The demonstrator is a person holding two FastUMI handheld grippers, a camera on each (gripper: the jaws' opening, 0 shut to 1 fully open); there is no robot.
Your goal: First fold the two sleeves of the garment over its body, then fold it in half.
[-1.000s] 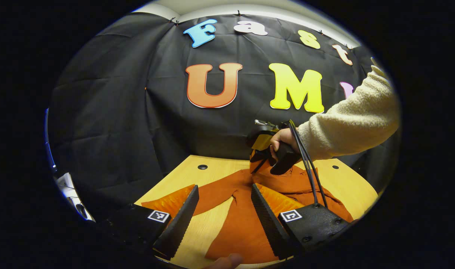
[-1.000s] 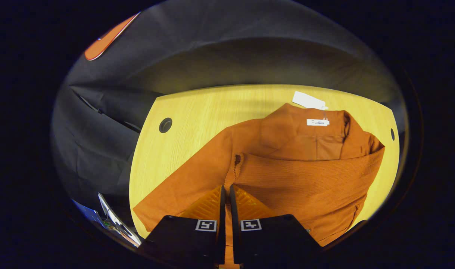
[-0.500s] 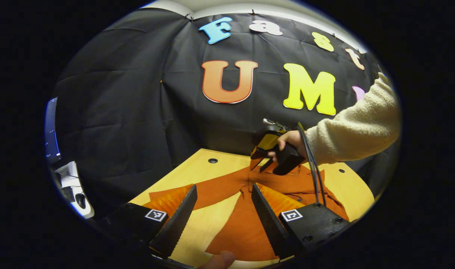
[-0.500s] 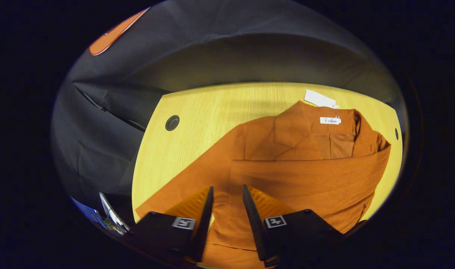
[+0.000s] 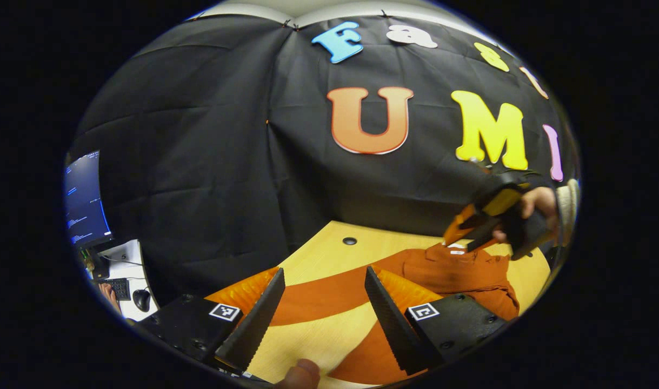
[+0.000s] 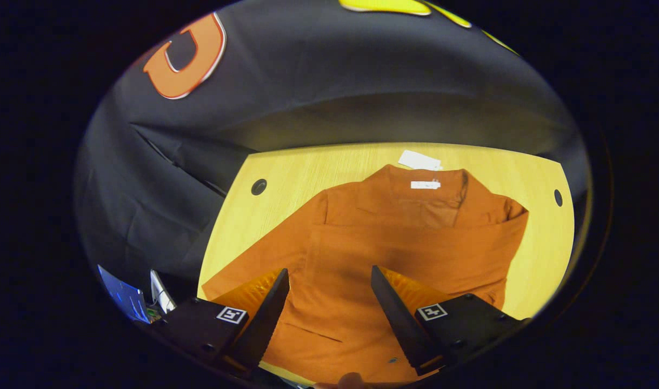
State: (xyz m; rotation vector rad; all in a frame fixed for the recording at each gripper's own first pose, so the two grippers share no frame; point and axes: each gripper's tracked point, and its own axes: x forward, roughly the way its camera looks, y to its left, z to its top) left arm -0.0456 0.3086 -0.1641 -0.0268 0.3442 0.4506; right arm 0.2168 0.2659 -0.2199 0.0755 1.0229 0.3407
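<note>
1. The orange garment (image 6: 394, 243) lies spread on the wooden desk (image 6: 307, 173), its collar and white tag (image 6: 419, 160) toward the far edge, just beside the booth's black wall. Judging from the right gripper view, one sleeve is already laid across the body from the garment's right side, so the step in hand looks like the other sleeve.
2. That unfolded sleeve (image 5: 329, 292) runs out from the shoulder toward the desk's near left corner, flat on the wood and apart from the body.
3. The left gripper (image 5: 324, 308) hangs above this sleeve with its fingers spread wide and nothing between them. It is well placed to take the sleeve.
4. The right gripper (image 6: 329, 308) hovers over the garment's lower body, fingers likewise parted and empty. In the left gripper view it is seen held in a hand (image 5: 534, 208) up near the collar end.
5. To do the step well, I would lower the left gripper onto the sleeve near its cuff end and pinch one layer only, not the body fabric beneath.
6. Lift just enough to clear the desk, then carry the cuff across toward the opposite edge of the body, so the crease falls at the shoulder line.
7. The likely risk is dragging the whole garment sideways; the right gripper could steady the body if it shifts.
8. Lay the sleeve flat across the first before letting go.
</note>
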